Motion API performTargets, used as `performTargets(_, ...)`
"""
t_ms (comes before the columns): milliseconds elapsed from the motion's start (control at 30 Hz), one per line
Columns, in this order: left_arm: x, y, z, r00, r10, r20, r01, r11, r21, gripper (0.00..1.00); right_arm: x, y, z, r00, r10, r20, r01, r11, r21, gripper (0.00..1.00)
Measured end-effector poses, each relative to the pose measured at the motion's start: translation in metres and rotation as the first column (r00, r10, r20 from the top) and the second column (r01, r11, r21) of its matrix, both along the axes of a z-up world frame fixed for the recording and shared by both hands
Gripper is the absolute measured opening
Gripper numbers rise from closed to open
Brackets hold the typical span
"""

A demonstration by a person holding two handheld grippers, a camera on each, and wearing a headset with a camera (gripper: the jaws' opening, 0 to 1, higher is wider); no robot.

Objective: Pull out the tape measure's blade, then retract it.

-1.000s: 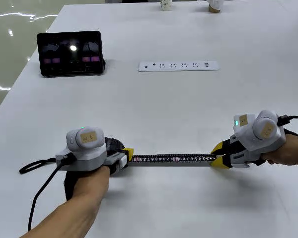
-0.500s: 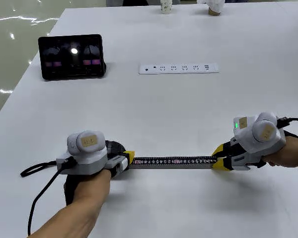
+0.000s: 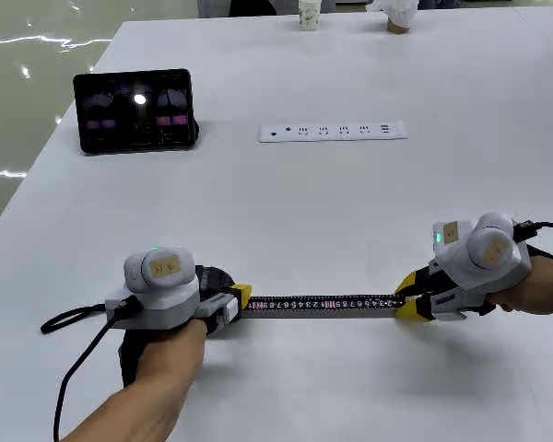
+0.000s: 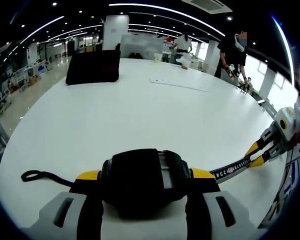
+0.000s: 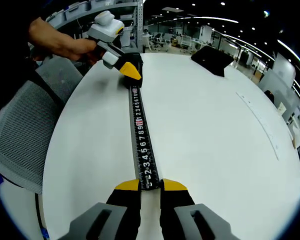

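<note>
A black tape measure case (image 3: 212, 279) rests on the white table (image 3: 350, 212), and my left gripper (image 3: 229, 299) is shut on it. In the left gripper view the case (image 4: 142, 182) sits between the yellow-tipped jaws of the left gripper (image 4: 146, 175). The numbered blade (image 3: 323, 302) lies flat and drawn out to the right. My right gripper (image 3: 407, 297) is shut on its end. In the right gripper view the blade (image 5: 140, 130) runs from the right gripper (image 5: 150, 185) away to the case (image 5: 132, 64).
A dark tablet (image 3: 135, 109) stands at the back left, and a white power strip (image 3: 333, 132) lies behind the middle. Two cups (image 3: 309, 11) stand at the far edge. The case's black wrist loop (image 3: 64, 318) trails left. A mesh chair (image 5: 20, 135) stands off the table's edge.
The head view has shifted a little. Both grippers keep their hold, and the blade stays drawn out at about the same length.
</note>
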State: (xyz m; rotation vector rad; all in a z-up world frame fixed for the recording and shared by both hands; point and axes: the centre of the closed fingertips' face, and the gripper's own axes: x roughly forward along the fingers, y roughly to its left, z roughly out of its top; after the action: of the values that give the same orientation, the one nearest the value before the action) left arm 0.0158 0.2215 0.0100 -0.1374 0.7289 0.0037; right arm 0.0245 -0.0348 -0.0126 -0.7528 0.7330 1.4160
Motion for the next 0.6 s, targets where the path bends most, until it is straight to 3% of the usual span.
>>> performTargets(600,-0.0006,-0.0007,-0.0008,1.0,0.0,-0.007,0.0,1.0,-0.008,0.62,-0.0018,0.0098,0.0,1.0,0.025,0.01,-0.025,1.0,-0.005,0.11)
